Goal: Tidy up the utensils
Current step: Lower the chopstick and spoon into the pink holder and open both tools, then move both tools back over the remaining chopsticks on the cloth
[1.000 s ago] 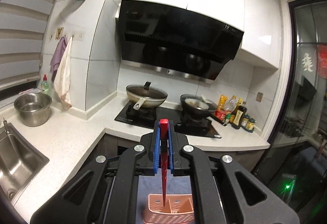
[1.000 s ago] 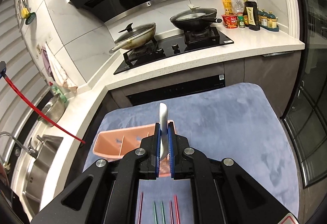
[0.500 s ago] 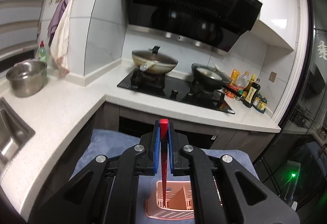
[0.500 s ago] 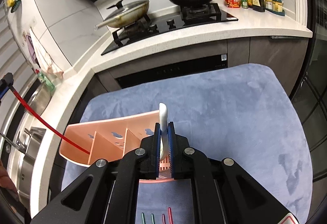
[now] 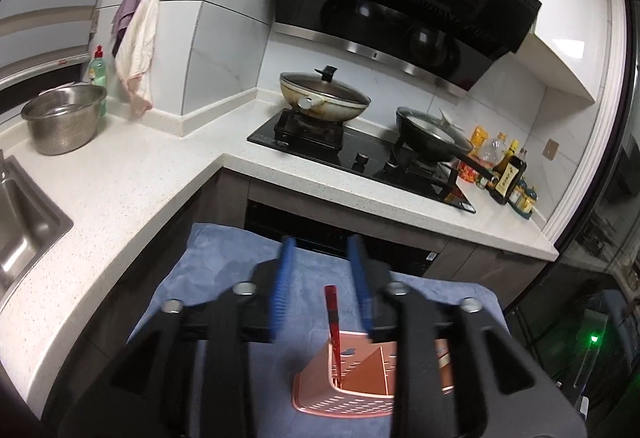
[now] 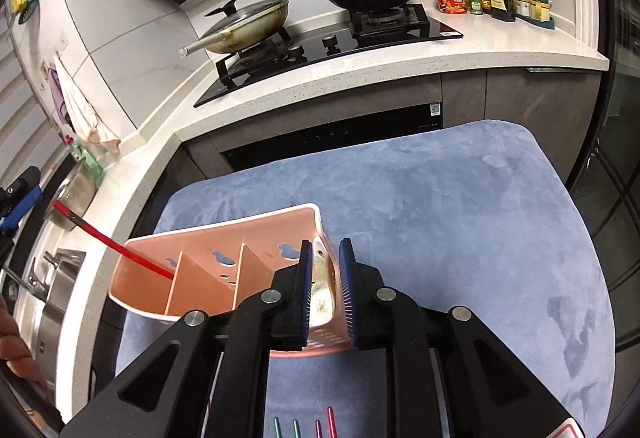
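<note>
With its jaws just opened and apart, the left gripper [image 5: 323, 280] has the red chopstick [image 5: 333, 322] loose between the pads, tip down in the pink caddy's [image 6: 208, 262] end slot. Right gripper [image 6: 325, 290], jaws also just opened, straddles a white spoon [image 6: 320, 292] in the opposite end slot. Caddy sits on the blue mat [image 6: 440, 206].

Below the right gripper's jaws, four coloured sticks [image 6: 304, 425] are cut off by the picture's edge. The white spoon [image 6: 320, 286] between them is half hidden. The left jaws' pads [image 5: 282, 286] blur.
</note>
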{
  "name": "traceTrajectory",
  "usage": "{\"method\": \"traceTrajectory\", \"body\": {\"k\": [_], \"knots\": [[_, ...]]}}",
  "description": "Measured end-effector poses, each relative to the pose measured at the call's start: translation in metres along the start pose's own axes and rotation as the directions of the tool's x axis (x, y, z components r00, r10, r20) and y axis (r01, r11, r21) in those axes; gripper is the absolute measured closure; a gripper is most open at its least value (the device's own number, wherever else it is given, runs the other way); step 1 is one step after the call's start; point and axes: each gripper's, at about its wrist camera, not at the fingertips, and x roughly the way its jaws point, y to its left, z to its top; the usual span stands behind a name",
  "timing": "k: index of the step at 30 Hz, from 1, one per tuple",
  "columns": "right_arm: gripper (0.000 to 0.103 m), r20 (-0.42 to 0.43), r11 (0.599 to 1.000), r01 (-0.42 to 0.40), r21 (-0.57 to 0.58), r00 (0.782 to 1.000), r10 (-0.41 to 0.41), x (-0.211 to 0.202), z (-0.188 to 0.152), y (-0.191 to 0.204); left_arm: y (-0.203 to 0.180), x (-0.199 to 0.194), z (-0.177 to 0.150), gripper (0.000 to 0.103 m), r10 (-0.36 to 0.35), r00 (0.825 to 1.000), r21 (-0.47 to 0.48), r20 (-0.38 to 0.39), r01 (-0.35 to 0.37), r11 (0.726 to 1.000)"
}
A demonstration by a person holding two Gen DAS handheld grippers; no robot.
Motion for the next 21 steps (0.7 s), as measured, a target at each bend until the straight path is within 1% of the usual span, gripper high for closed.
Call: {"method": "traceTrajectory", "body": {"k": [1,4,6,8,10,14,17,18,21], "knots": [[0.084,0.003,1.000,-0.006,0.000,1.000,0.006,-0.005,-0.001,0.000,0.002,-0.004,0.000,0.068,0.006,1.000,-0.005,0.005,-0.006,1.000],[0.077,0.012,1.000,-0.020,-0.013,1.000,0.020,-0.024,-0.009,0.001,0.006,-0.021,-0.004,0.064,0.015,1.000,-0.013,0.010,-0.015,1.000],[0.074,0.016,0.999,-0.030,-0.027,0.999,0.030,-0.038,-0.019,0.003,0.010,-0.033,-0.010,0.057,0.031,1.000,-0.013,0.008,-0.030,0.999],[0.070,0.013,0.999,-0.033,-0.035,0.999,0.034,-0.051,-0.033,0.002,0.016,-0.047,-0.022,0.054,0.050,0.999,-0.013,-0.006,-0.050,0.999],[0.068,0.005,0.999,-0.030,-0.042,1.000,0.030,-0.063,-0.050,-0.001,0.020,-0.056,-0.036,0.054,0.054,0.998,-0.006,-0.035,-0.054,0.999],[0.064,-0.026,0.998,0.008,-0.062,1.000,-0.009,-0.085,-0.098,-0.007,0.030,-0.078,-0.083,0.054,0.099,0.989,0.042,-0.110,-0.095,0.995],[0.063,-0.083,0.999,0.014,-0.031,0.996,-0.016,-0.093,-0.136,-0.022,0.038,-0.091,-0.120,0.052,0.114,0.979,0.056,-0.171,-0.105,0.993],[0.063,-0.098,0.999,0.023,-0.022,0.995,-0.025,-0.096,-0.149,-0.027,0.042,-0.096,-0.139,0.052,0.125,0.970,0.063,-0.207,-0.114,0.991],[0.063,-0.134,0.999,0.053,-0.003,0.990,-0.053,-0.103,-0.183,-0.037,0.048,-0.107,-0.177,0.052,0.132,0.951,0.070,-0.279,-0.117,0.991]]}}
